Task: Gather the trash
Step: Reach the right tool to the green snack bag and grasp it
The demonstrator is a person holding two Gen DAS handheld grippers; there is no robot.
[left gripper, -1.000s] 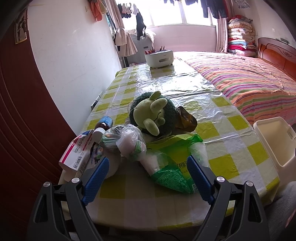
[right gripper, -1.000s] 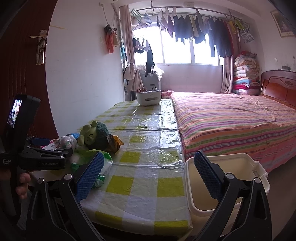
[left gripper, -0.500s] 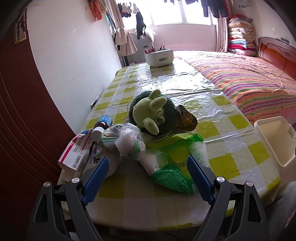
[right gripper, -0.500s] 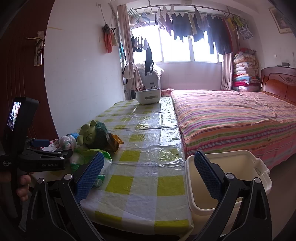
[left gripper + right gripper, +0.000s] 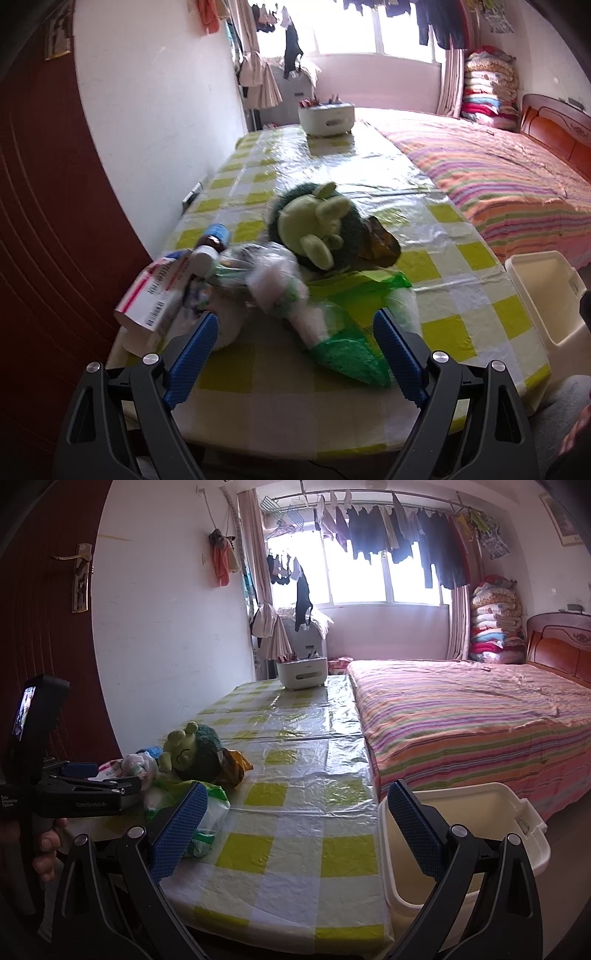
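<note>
A heap of trash lies at the near left of the checked table (image 5: 443, 236): a crumpled clear bag (image 5: 277, 280), a green plastic bag (image 5: 351, 317), a pink-and-white carton (image 5: 153, 295), small bottles (image 5: 212, 245) and a brown wrapper (image 5: 382, 245). My left gripper (image 5: 295, 347) is open just short of the heap, with nothing between its blue pads. My right gripper (image 5: 295, 819) is open over the table's near edge, the green bag (image 5: 210, 812) by its left pad. A cream bin (image 5: 469, 827) stands beside the table at the right.
A green plush toy (image 5: 317, 229) sits among the trash. A white caddy (image 5: 327, 118) stands at the table's far end. A striped bed (image 5: 472, 716) runs along the right side. A white wall and a red door (image 5: 37, 221) bound the left.
The left gripper has tilted up and edged closer to the heap. The right gripper has lifted slightly. Both stay open.
</note>
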